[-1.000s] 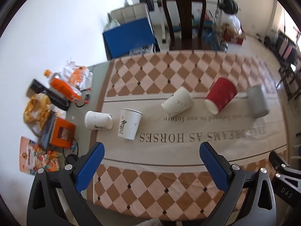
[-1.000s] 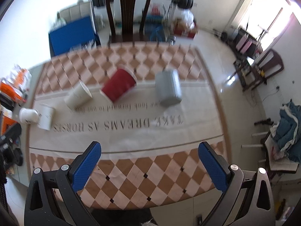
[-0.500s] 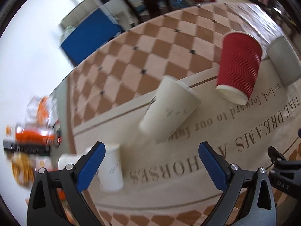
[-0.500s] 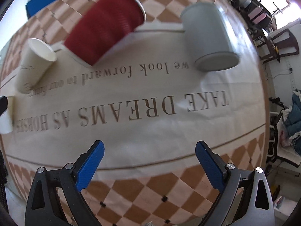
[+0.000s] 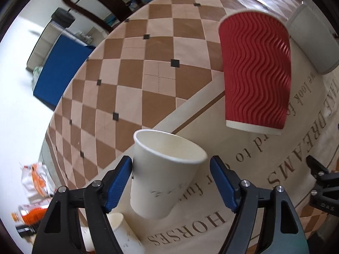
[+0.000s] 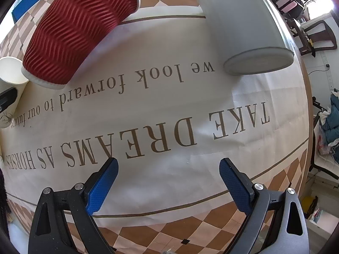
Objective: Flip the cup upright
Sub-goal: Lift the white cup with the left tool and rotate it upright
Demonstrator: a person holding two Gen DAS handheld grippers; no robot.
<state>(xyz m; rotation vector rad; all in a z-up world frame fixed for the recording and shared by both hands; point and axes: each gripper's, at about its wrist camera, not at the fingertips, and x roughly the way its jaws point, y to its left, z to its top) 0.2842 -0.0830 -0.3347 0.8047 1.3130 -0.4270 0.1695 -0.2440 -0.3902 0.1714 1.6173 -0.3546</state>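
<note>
While the white paper cup (image 5: 163, 175) lies on its side between my left fingers, I am at the grasp step of setting it upright.

My left gripper (image 5: 171, 182) stands wide: one blue pad (image 5: 118, 182) is touching or just beside the cup wall, the other is apart from it, so nothing is gripped. Next I judge I must close on the wall gently, since thin paper will crush, then lift and rotate its mouth upward. Ahead of my jaws lie a red ribbed cup (image 5: 256, 74) and a grey cup (image 6: 245, 27), both tipped over. My right gripper (image 6: 167, 186) hovers spread and empty above the tablecloth (image 6: 169, 169).
</note>
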